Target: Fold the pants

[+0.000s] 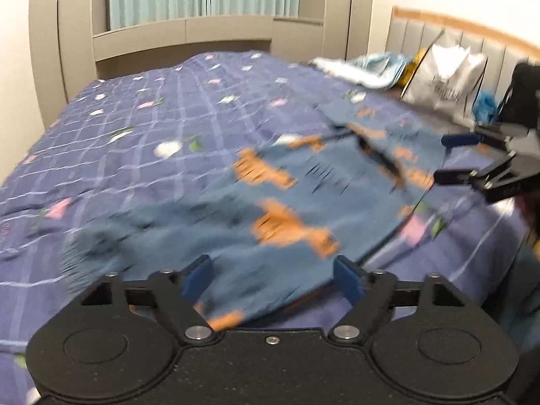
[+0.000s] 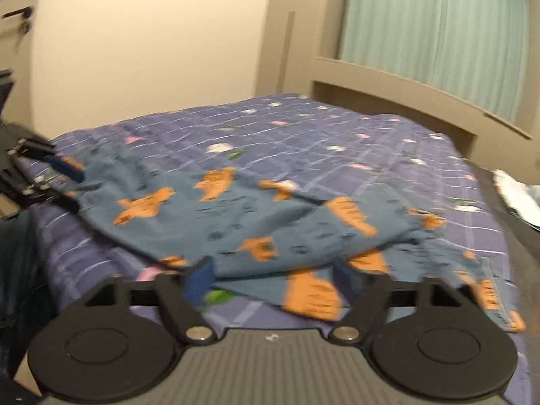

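Note:
The pants (image 1: 270,202) are blue with orange prints and lie rumpled across the near side of the bed; they also show in the right wrist view (image 2: 270,216). My left gripper (image 1: 273,278) is open, its blue pads on either side of the pants' near edge. My right gripper (image 2: 275,278) is open too, its pads straddling the near edge of the cloth at the other end. Each gripper shows in the other's view: the right one (image 1: 445,157) at the far right, the left one (image 2: 64,185) at the far left. Both views are motion-blurred.
The bed is covered by a purple checked quilt (image 1: 152,128) with small flowers. A white bag (image 1: 442,77), light blue cloth (image 1: 374,64) and a dark object lie by the padded headboard (image 1: 472,37). A beige window ledge and pale green curtains (image 2: 438,27) stand behind the bed.

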Tool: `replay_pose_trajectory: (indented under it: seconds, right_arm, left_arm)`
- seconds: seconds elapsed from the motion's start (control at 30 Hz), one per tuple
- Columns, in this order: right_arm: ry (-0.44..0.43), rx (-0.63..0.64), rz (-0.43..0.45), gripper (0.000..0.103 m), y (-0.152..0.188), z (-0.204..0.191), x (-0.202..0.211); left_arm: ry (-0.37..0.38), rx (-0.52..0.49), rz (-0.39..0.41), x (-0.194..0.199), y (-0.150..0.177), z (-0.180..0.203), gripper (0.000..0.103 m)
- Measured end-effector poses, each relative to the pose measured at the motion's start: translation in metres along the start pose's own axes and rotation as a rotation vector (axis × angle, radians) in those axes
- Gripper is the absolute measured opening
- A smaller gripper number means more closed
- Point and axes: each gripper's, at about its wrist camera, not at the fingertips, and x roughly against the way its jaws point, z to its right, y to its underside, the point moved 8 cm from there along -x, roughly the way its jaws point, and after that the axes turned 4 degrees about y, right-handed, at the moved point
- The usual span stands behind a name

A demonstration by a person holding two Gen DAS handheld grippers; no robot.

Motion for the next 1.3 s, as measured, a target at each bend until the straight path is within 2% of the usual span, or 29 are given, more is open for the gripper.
replay_pose_trajectory:
  seconds: [0.2, 0.3, 0.47, 0.57, 0.63, 0.67, 0.73, 0.77, 0.8, 0.83, 0.9, 0.97, 1.03, 1.17, 1.23, 1.3]
  right_arm:
    - [0.224, -0.123, -0.039, 0.100, 0.007, 0.100, -0.006]
    - [0.287, -0.226, -0.090, 0.100, 0.018, 0.158, -0.015]
    - [0.270, -0.337, -0.163, 0.098, 0.038, 0.222, -0.040]
    - [0.181, -0.419, -0.175, 0.096, 0.044, 0.243, -0.053]
    - [0.158, -0.466, -0.195, 0.094, 0.049, 0.255, -0.058]
    - [0.156, -0.461, -0.209, 0.088, 0.050, 0.257, -0.061]
    - [0.154, -0.438, -0.243, 0.076, 0.054, 0.258, -0.070]
    - [0.151, -0.438, -0.262, 0.064, 0.058, 0.259, -0.074]
    - [0.150, -0.442, -0.269, 0.048, 0.059, 0.260, -0.075]
    - [0.147, -0.448, -0.270, 0.040, 0.059, 0.261, -0.076]
    - [0.121, -0.460, -0.267, 0.020, 0.058, 0.262, -0.075]
    - [0.127, -0.440, -0.264, 0.013, 0.055, 0.262, -0.073]
    - [0.144, -0.395, -0.264, 0.012, 0.050, 0.261, -0.071]
    - [0.169, -0.361, -0.273, 0.014, 0.045, 0.264, -0.073]
    - [0.175, -0.342, -0.297, 0.028, 0.047, 0.263, -0.077]
    - [0.200, -0.318, -0.290, 0.057, 0.041, 0.262, -0.077]
  left_arm:
    - [0.118, 0.061, 0.055, -0.053, -0.043, 0.043, 0.090]
    - [0.163, 0.100, 0.064, -0.082, -0.065, 0.063, 0.090]
    - [0.202, 0.104, 0.061, -0.123, -0.093, 0.094, 0.093]
    - [0.217, 0.094, 0.050, -0.142, -0.102, 0.109, 0.094]
    - [0.227, 0.103, 0.036, -0.152, -0.105, 0.113, 0.094]
    - [0.227, 0.109, 0.025, -0.157, -0.105, 0.114, 0.092]
    - [0.230, 0.125, 0.007, -0.167, -0.107, 0.117, 0.080]
    - [0.232, 0.132, -0.001, -0.170, -0.106, 0.118, 0.077]
    - [0.230, 0.139, -0.010, -0.173, -0.106, 0.118, 0.070]
    - [0.224, 0.144, -0.016, -0.176, -0.106, 0.118, 0.063]
    - [0.217, 0.149, -0.026, -0.178, -0.105, 0.118, 0.056]
    - [0.215, 0.150, -0.033, -0.180, -0.104, 0.118, 0.049]
    - [0.206, 0.150, -0.043, -0.181, -0.103, 0.117, 0.045]
    - [0.206, 0.170, -0.045, -0.181, -0.101, 0.114, 0.046]
    - [0.209, 0.181, -0.048, -0.180, -0.099, 0.112, 0.045]
    - [0.217, 0.196, -0.045, -0.180, -0.098, 0.111, 0.046]
